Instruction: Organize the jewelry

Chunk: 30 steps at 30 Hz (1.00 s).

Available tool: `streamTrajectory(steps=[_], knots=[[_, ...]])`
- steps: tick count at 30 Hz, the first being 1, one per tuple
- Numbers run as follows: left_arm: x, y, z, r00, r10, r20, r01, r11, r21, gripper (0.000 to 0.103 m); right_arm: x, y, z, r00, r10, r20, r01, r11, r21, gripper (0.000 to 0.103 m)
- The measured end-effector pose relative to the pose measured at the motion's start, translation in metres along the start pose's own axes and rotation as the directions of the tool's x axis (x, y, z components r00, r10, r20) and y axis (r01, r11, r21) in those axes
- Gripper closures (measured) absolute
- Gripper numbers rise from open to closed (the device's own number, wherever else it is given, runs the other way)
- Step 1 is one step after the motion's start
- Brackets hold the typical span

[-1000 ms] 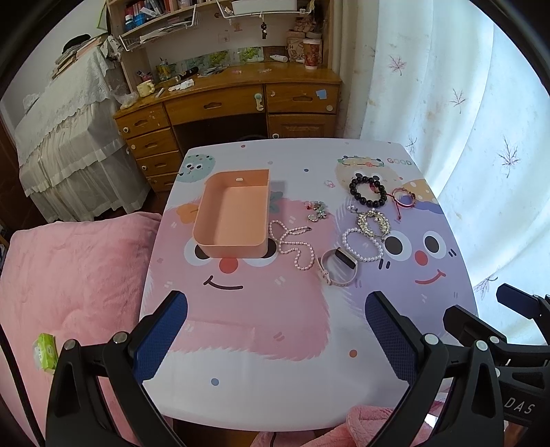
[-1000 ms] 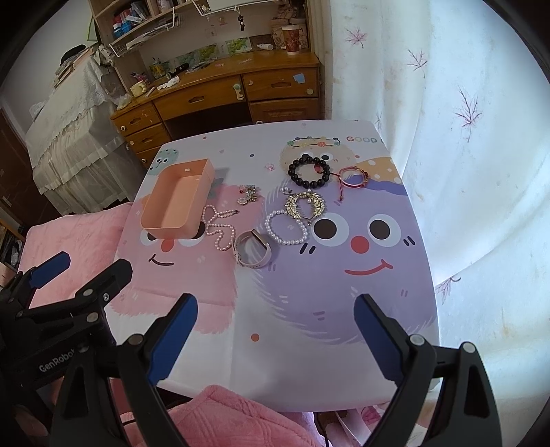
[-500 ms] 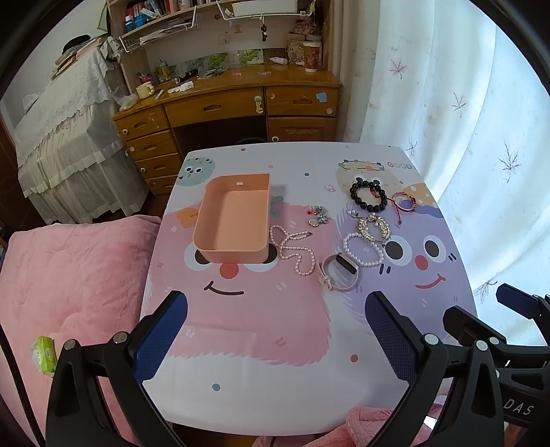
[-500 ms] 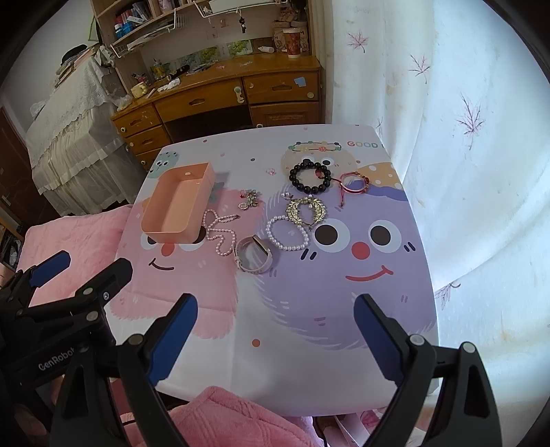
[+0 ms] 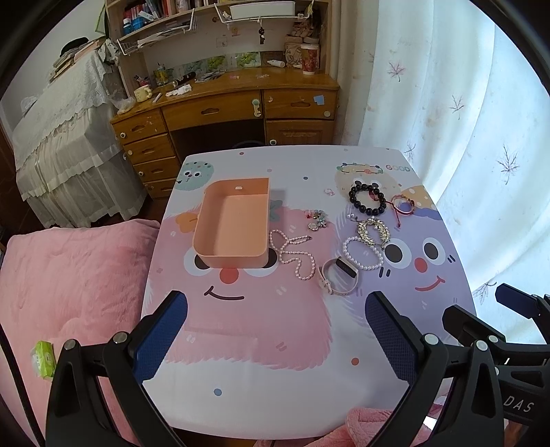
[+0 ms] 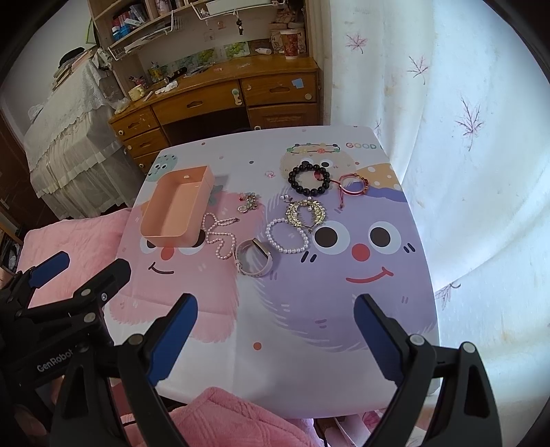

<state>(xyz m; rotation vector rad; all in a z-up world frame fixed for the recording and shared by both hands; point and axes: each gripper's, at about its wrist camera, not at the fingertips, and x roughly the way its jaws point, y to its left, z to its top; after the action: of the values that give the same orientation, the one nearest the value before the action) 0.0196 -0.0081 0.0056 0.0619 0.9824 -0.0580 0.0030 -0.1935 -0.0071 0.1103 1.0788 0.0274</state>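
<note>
Two small charms (image 5: 317,219), details unclear.

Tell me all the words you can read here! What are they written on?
"GOOD" on the tablecloth, printed by the far right corner.
"GenRobot" on the left gripper, last letter cut off in the right wrist view.
"DAS" on the right gripper, only part of a longer word.
Book spines on the shelf and the cup: too small to read.
</note>
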Motion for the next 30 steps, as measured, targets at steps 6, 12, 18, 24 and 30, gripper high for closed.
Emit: streamTrajectory(steps=[6,12,18,24,30], knots=[[0.000,0.006,-0.007,1.000,-0.009,0.011,0.009,1.000,0.005,0.001,-0.001,0.000,0.007,1.000,-0.006,0.003,0.006,1.000,0.005,0.010],[0.004,0.008,-0.003,1.000,-0.017,0.016,0.017,1.000,0.011,0.001,0.002,0.000,0.006,1.000,-0.010,0.003,0.010,1.000,0.009,0.010],[-0.001,0.015,-0.006,0.999,-0.010,0.034,0.009,1.000,0.026,0.001,0.006,0.003,0.007,1.000,-0.012,-0.001,0.012,1.000,0.028,0.010],[0.007,0.026,-0.007,0.999,-0.043,0.007,0.043,0.998,0.045,0.001,0.009,0.015,-0.005,0.998,-0.028,0.050,0.026,0.999,0.034,0.010],[0.016,0.039,-0.011,0.994,-0.096,-0.051,0.099,0.993,0.059,0.001,0.011,0.030,-0.021,0.983,-0.143,0.113,0.150,0.987,-0.057,0.010]])
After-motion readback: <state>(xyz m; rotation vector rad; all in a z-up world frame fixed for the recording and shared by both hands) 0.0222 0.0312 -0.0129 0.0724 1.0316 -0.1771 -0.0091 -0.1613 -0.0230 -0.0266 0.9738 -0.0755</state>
